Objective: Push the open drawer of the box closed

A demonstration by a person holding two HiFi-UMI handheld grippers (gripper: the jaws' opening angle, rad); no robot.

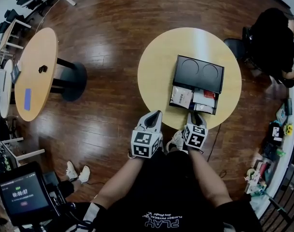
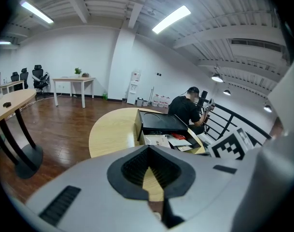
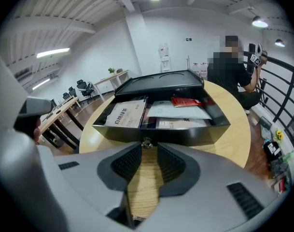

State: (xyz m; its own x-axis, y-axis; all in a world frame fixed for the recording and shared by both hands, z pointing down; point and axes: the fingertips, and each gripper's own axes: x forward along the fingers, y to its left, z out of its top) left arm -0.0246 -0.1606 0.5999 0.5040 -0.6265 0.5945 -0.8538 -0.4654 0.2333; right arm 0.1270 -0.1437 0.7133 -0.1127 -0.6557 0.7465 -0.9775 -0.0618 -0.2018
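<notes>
A black box (image 1: 200,71) sits on a round wooden table (image 1: 156,66), its drawer (image 1: 193,100) pulled out toward me and filled with packets and papers. My right gripper (image 1: 192,116) is at the table's near edge, just short of the drawer front (image 3: 185,132). Its jaws stand a narrow gap apart, empty, in line with the small knob (image 3: 147,143). My left gripper (image 1: 156,114) hangs left of it over the table edge, shut and empty. The box (image 2: 161,122) and drawer (image 2: 171,140) lie ahead and to the right in the left gripper view.
A person in black (image 1: 274,42) sits beyond the table at the right, by a railing. A second round table (image 1: 35,71) stands at the far left on the wood floor. Cluttered shelves (image 1: 274,144) line the right side. A timer screen (image 1: 23,195) is at bottom left.
</notes>
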